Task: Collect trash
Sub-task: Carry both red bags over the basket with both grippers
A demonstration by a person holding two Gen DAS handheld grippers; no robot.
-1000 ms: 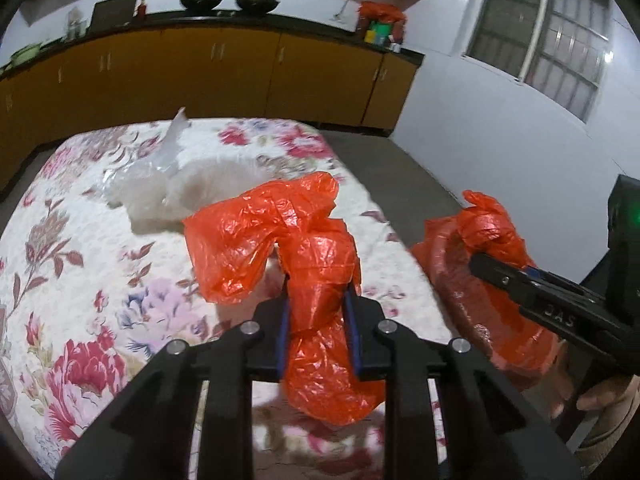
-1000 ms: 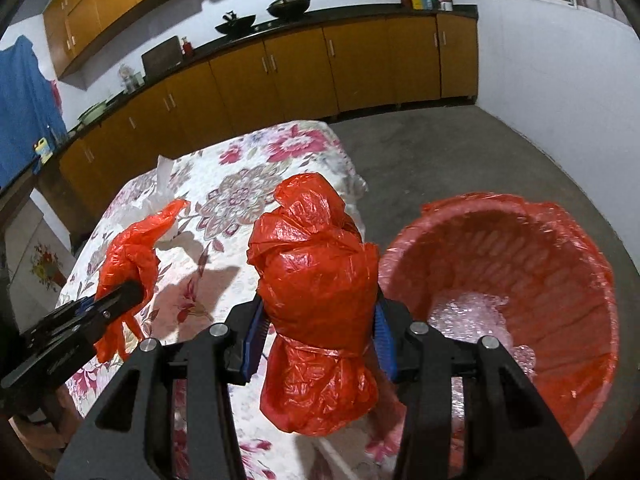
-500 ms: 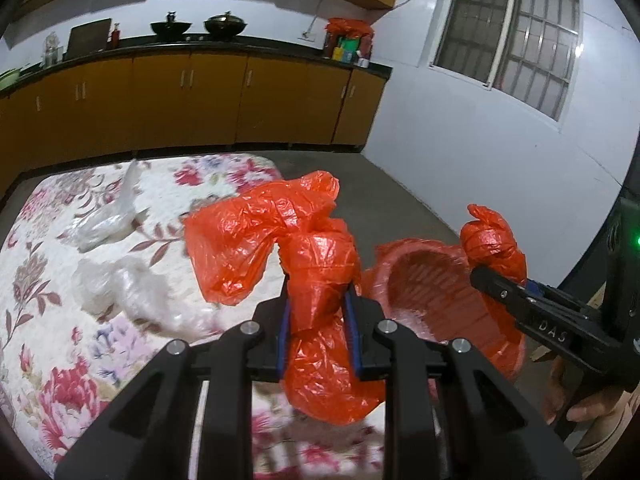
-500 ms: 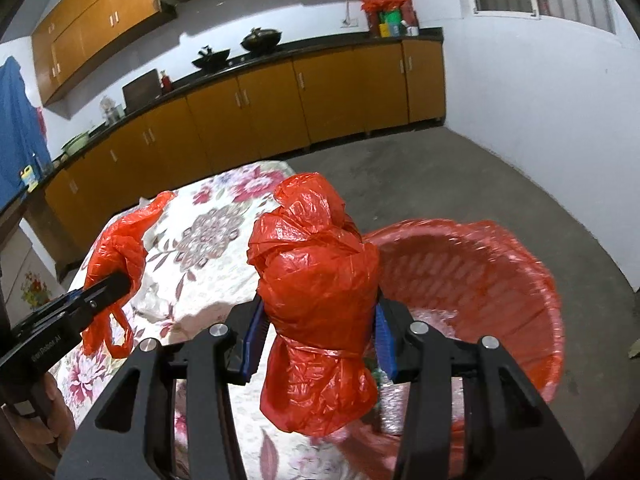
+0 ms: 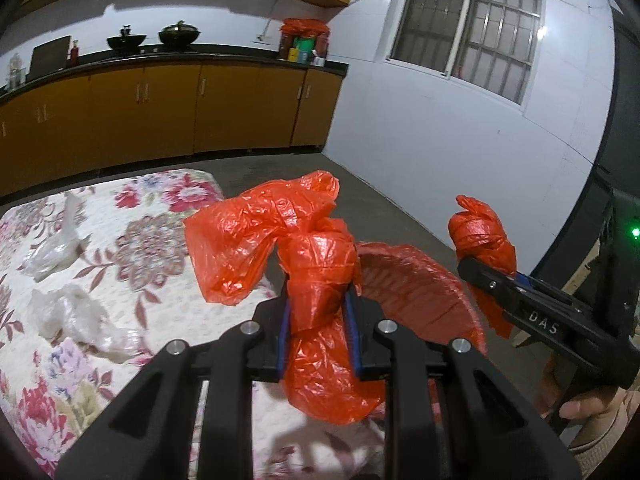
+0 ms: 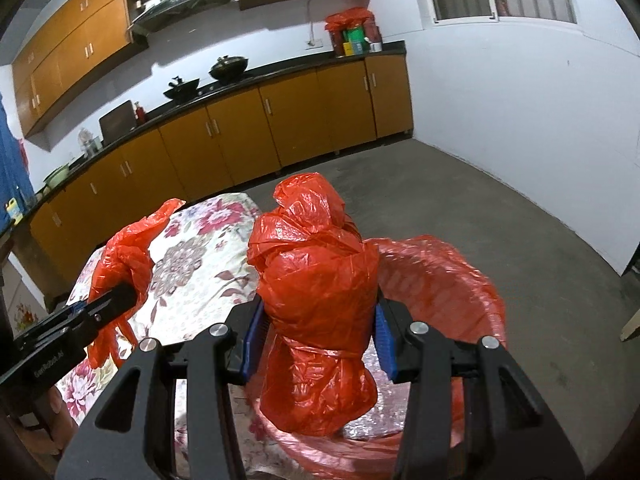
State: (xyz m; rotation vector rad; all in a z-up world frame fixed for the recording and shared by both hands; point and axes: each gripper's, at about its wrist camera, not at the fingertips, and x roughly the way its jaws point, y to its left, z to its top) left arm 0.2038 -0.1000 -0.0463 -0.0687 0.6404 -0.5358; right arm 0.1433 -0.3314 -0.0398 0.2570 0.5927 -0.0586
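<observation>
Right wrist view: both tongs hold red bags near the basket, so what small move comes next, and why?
Probably lower the right tongs and open them: their red bag hangs right over the lined basket, while the left bag sits beside its rim.

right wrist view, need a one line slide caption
Right gripper clamps a crumpled red bag above the red-lined bin beside a floral table.

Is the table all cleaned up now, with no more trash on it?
No, two crumpled clear plastic bags are lying on the flowered tablecloth in the left wrist view.
</observation>
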